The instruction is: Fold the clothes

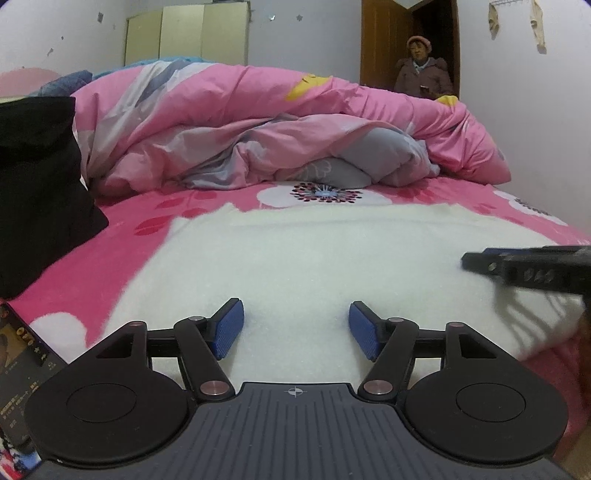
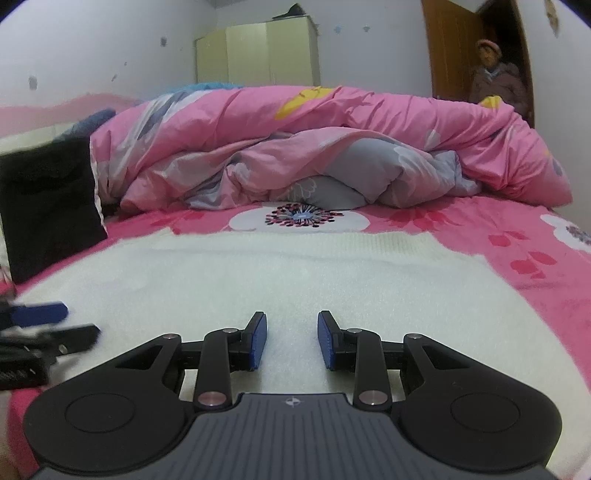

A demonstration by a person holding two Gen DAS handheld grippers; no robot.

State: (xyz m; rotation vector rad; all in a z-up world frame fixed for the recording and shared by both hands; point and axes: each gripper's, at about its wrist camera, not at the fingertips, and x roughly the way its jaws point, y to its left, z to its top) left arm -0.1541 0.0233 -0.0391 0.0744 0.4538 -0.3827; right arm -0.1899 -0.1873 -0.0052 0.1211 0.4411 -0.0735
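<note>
Lying flat on the pink floral bedsheet (image 1: 110, 280), the white knit garment (image 1: 314, 258) spreads under both tools. Left gripper (image 1: 296, 328) hovers with jaws wide apart, nothing between. Right gripper (image 2: 291, 339) hovers narrower, also empty (pads clear of the knit). Black fabric (image 1: 37, 192) sits left.

Sweater (image 1: 295, 258): flat on bed (image 1: 122, 236), before quilt (image 1: 258, 122).
Bag (image 1: 37, 192): left of sweater.
Wardrobe (image 1: 184, 33): behind quilt.
</note>
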